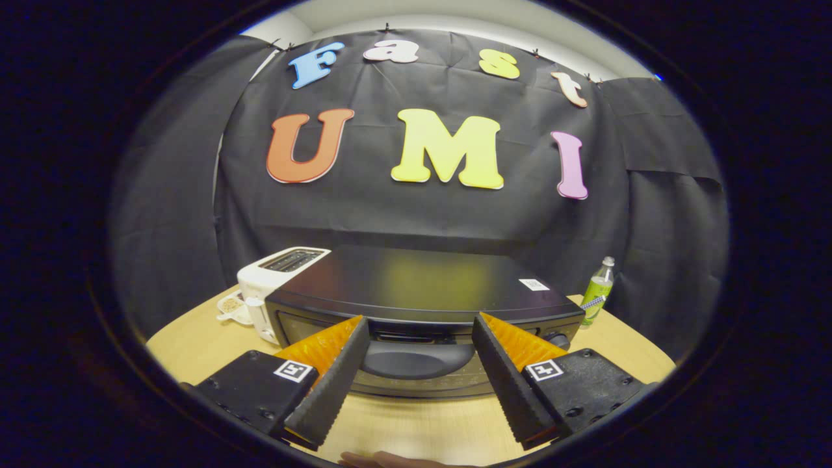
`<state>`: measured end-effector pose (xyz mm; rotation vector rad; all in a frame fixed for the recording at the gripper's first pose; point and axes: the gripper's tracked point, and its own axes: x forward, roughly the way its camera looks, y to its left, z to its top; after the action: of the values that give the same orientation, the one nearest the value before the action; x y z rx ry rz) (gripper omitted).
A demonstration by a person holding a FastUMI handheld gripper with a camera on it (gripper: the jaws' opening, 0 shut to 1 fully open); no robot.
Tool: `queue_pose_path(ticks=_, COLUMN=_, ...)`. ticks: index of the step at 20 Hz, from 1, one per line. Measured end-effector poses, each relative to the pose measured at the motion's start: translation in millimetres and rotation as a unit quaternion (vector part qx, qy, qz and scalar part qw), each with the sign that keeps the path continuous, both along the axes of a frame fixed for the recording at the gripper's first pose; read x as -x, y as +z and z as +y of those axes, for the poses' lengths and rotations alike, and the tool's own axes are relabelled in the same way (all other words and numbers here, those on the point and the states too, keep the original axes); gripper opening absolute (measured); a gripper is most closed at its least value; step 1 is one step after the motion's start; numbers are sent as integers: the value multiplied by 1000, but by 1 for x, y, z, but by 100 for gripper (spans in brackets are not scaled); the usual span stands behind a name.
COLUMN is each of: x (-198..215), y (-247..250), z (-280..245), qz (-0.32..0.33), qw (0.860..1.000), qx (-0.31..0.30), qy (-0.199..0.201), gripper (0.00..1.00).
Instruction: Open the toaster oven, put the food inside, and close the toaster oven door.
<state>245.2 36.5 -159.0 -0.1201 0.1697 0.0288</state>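
Observation:
A black toaster oven [429, 286] stands on the wooden table [188, 344], just ahead of my fingers, with its door up and closed. The door's dark curved handle [419, 357] lies between my two fingers, and neither finger touches it. My gripper [419, 322] is open, its black ribbed fingers [335, 377] with orange backs spread wide to either side of the handle. A knob [558, 338] shows on the oven's front, beside the right finger.
A white slot toaster [273, 276] stands against the oven's left side, with a small white dish [233, 307] of something brownish beside it. A green bottle [598, 290] stands beyond the oven's right corner. Part of a hand [383, 460] shows below the fingers.

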Motion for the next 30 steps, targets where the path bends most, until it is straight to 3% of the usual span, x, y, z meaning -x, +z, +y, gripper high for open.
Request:
queue_pose_path(ticks=5, x=-7, y=-3, z=8, qz=1, qw=999, qx=-32, qy=29, gripper=100)
queue_pose_path(ticks=14, x=16, y=-10, z=6, qz=-6, qw=999, qx=-43, qy=31, gripper=100)
queue_pose_path(ticks=22, x=54, y=-32, z=2, qz=50, qw=997, qx=-42, qy=27, gripper=100)
queue_pose_path(ticks=30, x=98, y=-72, z=-3, qz=144, qw=989, qx=-2, qy=-8, gripper=100)
